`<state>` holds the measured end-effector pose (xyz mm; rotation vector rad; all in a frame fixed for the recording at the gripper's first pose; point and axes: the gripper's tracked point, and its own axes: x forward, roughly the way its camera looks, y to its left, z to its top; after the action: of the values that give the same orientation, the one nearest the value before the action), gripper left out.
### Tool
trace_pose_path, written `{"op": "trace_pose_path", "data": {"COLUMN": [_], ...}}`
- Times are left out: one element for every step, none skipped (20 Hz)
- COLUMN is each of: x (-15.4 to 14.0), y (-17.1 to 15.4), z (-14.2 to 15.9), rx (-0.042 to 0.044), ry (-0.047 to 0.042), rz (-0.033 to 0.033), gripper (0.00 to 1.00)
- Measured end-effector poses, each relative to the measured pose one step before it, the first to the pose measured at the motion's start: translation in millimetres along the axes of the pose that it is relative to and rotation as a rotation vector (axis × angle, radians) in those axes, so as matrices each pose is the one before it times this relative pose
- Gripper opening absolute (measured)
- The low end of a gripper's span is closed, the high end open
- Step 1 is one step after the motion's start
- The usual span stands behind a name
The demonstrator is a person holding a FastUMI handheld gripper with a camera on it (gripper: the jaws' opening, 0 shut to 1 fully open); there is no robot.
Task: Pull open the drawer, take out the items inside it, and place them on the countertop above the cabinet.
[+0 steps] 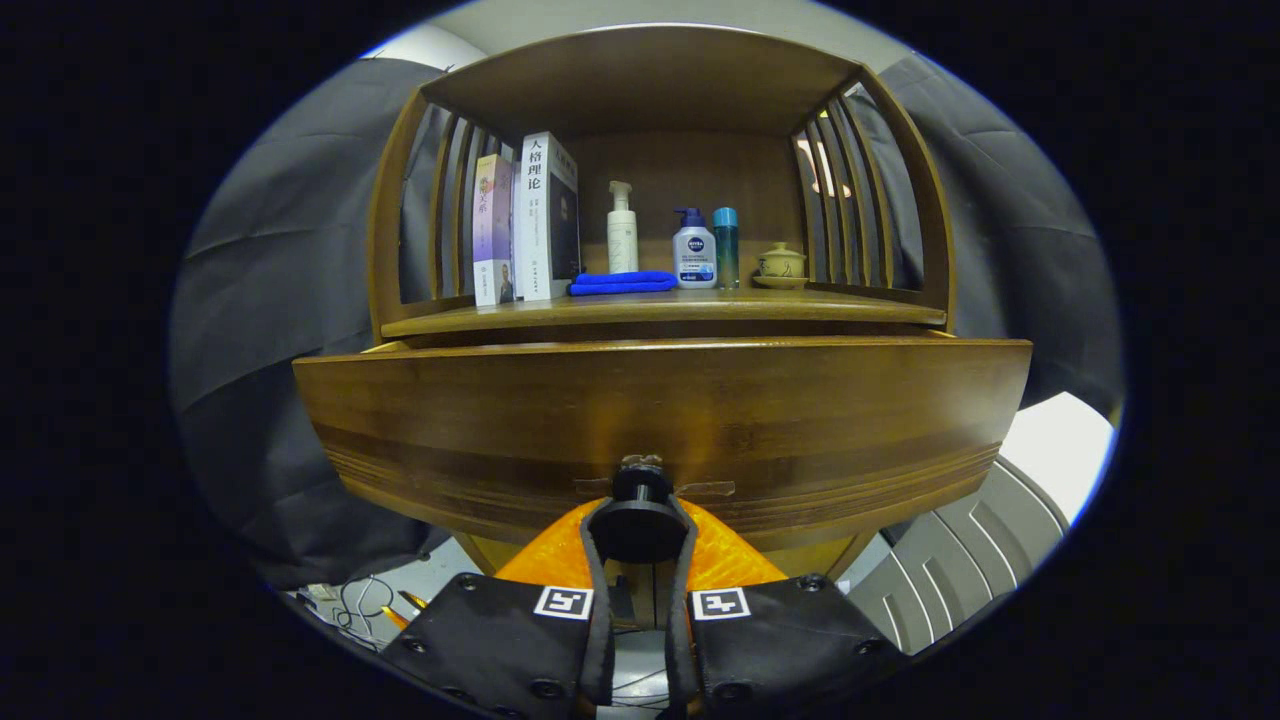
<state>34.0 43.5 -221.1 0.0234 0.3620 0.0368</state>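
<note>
The drawer stood partly pulled out below the shelf — the fingers were closed around its round knob. Pulled at an angle, the knob could slip free.

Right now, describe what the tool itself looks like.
The tool has two slim curved fingers rising from wide black padded plates. Each plate carries a square black-and-white marker and dark round screws along its edges. An orange body part shows behind the fingers.
</note>
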Motion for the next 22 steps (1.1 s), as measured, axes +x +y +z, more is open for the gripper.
{"op": "trace_pose_path", "data": {"x": [-4.76,-3.57,-4.47,-3.54,-4.62,-3.02,-4.02,-5.69,-5.05,-5.72,-5.28,-2.74,-5.42,-4.41,-4.43,-3.56,-3.08,-2.84,-3.09,-1.87,-2.01,-0.82], "y": [0.38,0.63,0.06,0.37,0.57,0.67,0.30,0.19,0.89,0.02,0.57,-0.02,0.79,1.01,0.46,0.88,1.83,1.88,1.56,1.48,0.86,-0.08], "z": [-1.87,-0.95,-2.25,-0.97,-1.61,-1.55,-1.17,-4.01,-4.28,-4.31,0.17,-4.93,0.15,-2.30,-2.08,-1.92,-1.36,-1.57,-1.39,-0.88,-1.55,0.05], "rx": [-0.00092,0.00099,-0.00125,0.00347,0.00549,0.00092,-0.00107,-0.00569,-0.00399,0.00019,-0.00081,-0.00287,-0.00434,-0.00554,-0.00465,-0.00772,-0.00504,-0.00224,-0.00134,-0.00186,-0.00560,-0.00166], "ry": [-0.00052,0.00049,0.00260,0.00266,-0.00066,0.00266,0.00098,0.00222,0.00362,0.00462,-0.00893,0.00783,-0.00796,0.00242,-0.00573,0.00251,-0.00281,0.00504,0.00013,0.00344,-0.00035,0.00135], "rz": [0.00152,0.00099,0.00302,0.00484,0.00535,0.00315,0.00079,0.00183,0.00414,0.00593,0.00776,-0.00072,0.00357,0.00004,0.00063,0.00316,0.00365,0.00551,0.00425,0.00507,0.00171,0.00210], "gripper": [0.22,0.22,0.22,0.22,0.22,0.22,0.22,0.22,0.22,0.22,0.22,0.22,0.22,0.22,0.22,0.22,0.22,0.22,0.22,0.22,0.22,0.22]}}
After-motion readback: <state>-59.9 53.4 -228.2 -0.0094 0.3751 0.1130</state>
